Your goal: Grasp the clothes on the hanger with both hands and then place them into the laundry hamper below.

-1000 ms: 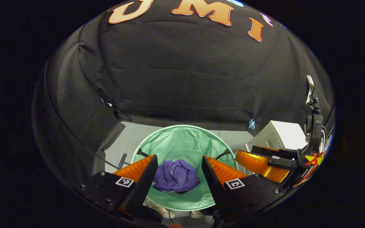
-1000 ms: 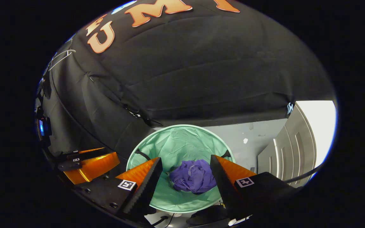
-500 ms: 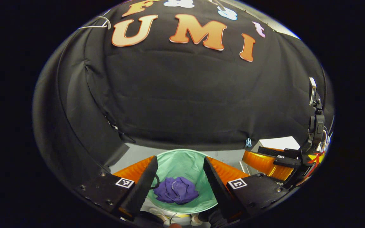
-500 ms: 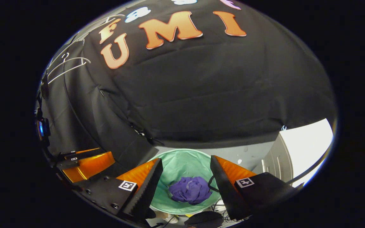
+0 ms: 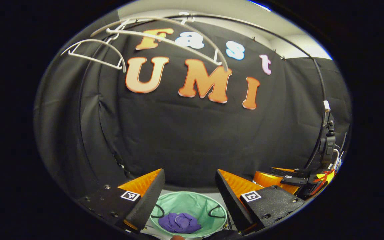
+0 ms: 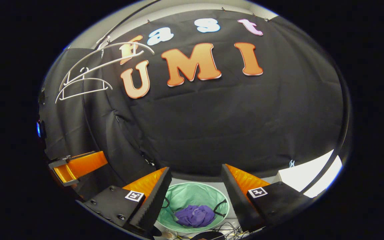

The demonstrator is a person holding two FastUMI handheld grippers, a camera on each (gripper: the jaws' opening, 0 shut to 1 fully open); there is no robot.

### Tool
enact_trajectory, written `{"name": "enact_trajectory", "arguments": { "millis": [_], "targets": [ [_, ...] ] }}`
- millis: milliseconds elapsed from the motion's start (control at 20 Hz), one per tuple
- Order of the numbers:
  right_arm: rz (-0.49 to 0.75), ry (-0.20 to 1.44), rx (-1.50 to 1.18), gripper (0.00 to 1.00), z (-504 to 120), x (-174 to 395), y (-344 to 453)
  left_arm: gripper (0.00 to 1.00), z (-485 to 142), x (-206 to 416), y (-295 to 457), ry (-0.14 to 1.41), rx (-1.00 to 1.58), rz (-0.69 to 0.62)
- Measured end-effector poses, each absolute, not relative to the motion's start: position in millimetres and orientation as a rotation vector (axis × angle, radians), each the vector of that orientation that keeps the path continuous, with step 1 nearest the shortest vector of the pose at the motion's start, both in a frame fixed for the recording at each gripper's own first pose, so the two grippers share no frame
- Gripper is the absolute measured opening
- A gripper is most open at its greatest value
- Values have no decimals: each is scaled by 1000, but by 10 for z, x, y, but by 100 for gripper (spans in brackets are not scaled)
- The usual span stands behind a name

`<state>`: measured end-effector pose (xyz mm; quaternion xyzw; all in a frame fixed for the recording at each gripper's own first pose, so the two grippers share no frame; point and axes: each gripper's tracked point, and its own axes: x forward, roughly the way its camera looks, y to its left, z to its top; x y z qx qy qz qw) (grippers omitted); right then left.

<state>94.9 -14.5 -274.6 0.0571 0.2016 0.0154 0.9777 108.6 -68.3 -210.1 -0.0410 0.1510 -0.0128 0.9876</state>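
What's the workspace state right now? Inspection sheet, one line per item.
Surface: grey floor under the hamper.
Job's things: purple clothes bunched inside green hamper; white hangers bare on the rail.
Clutter: nothing seen.
Grippers: left gripper open, empty; right gripper open, empty; both above the hamper.
Cables: thin cables on the floor by the hamper.
Surroundings: black cloth wall.

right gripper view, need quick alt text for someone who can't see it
A crumpled purple garment lies inside a round green laundry hamper on the floor, seen between the open fingers of the right gripper. Empty white hangers hang at upper left against the black cloth wall, and the left gripper shows at the left edge.
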Motion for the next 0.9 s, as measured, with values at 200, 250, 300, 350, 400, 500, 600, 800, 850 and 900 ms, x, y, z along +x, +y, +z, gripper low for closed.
{"name": "enact_trajectory", "arguments": {
  "millis": [200, 250, 300, 350, 400, 500, 600, 800, 850, 900],
  "targets": [
    [36, 342, 84, 98, -2355, 803, -156, 95, -1618, 1060, -691, 219, -77, -23],
    [38, 326, 79, 98, -2244, 765, -164, 92, -1531, 1030, -677, 202, -75, -21],
    [37, 306, 74, 98, -2137, 739, -171, 92, -1511, 880, -590, 185, -70, -15],
    [34, 285, 67, 98, -2032, 737, -199, 95, -1438, 846, -538, 169, -68, -7],
    [29, 265, 60, 98, -1949, 715, -222, 97, -1380, 790, -499, 151, -68, -1],
    [23, 238, 55, 98, -1825, 665, -254, 99, -1245, 703, -443, 123, -66, 9],
    [21, 221, 58, 96, -1768, 634, -256, 92, -1254, 609, -449, 112, -55, 15],
    [13, 203, 46, 89, -1702, 588, -274, 99, -1268, 596, -463, 106, -48, 10],
    [13, 206, 44, 89, -1723, 584, -272, 99, -1268, 601, -460, 107, -46, 9],
    [14, 206, 46, 89, -1725, 578, -268, 99, -1281, 600, -464, 107, -45, 8]
  ]
}}
